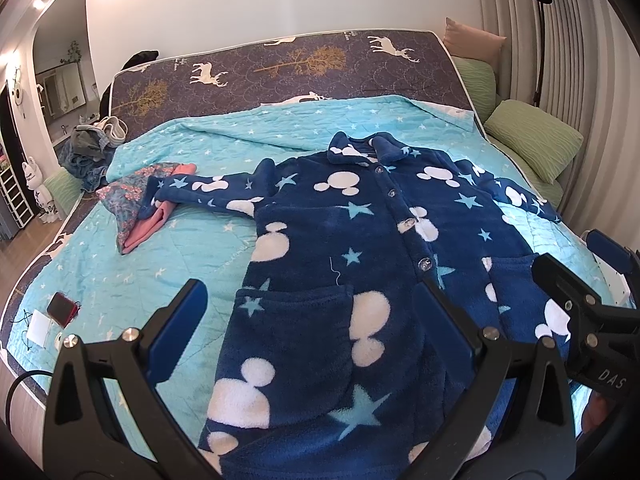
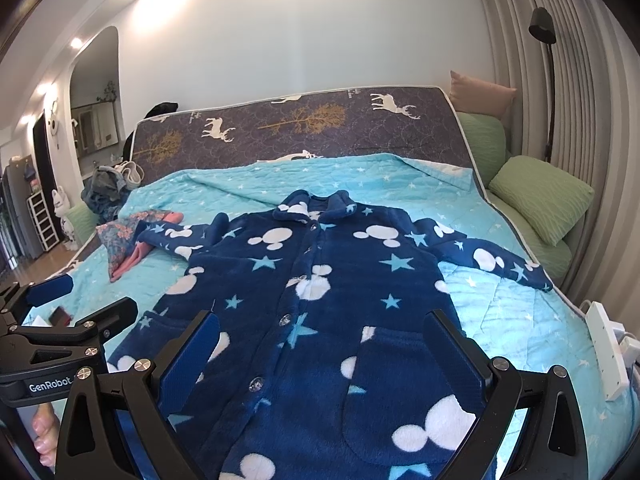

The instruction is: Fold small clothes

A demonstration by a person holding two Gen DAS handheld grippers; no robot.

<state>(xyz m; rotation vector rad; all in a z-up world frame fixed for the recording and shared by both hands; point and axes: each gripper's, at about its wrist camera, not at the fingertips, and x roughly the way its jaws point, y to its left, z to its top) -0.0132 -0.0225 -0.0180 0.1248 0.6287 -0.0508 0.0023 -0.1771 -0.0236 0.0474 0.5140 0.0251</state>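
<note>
A dark blue fleece jacket (image 1: 360, 240) (image 2: 340, 280) with white mouse-head shapes, pale stars and a row of buttons lies flat, front up, on the turquoise quilt (image 1: 160, 264) (image 2: 500, 300). Both sleeves are spread out to the sides. My left gripper (image 1: 312, 320) (image 2: 80, 300) hovers open over the jacket's lower left pocket, with nothing between its blue pads. Over the lower right part, my right gripper (image 2: 322, 344) (image 1: 584, 264) is likewise open and empty. The jacket's bottom hem is hidden under the grippers.
Folded floral and pink clothes (image 1: 140, 204) (image 2: 124, 244) lie under the left cuff. A clothes heap (image 1: 92, 148) sits at the bed's far left. A red phone (image 1: 62, 308) is near the left edge; a white power strip (image 2: 608, 348) and green pillows (image 1: 532, 140) on the right.
</note>
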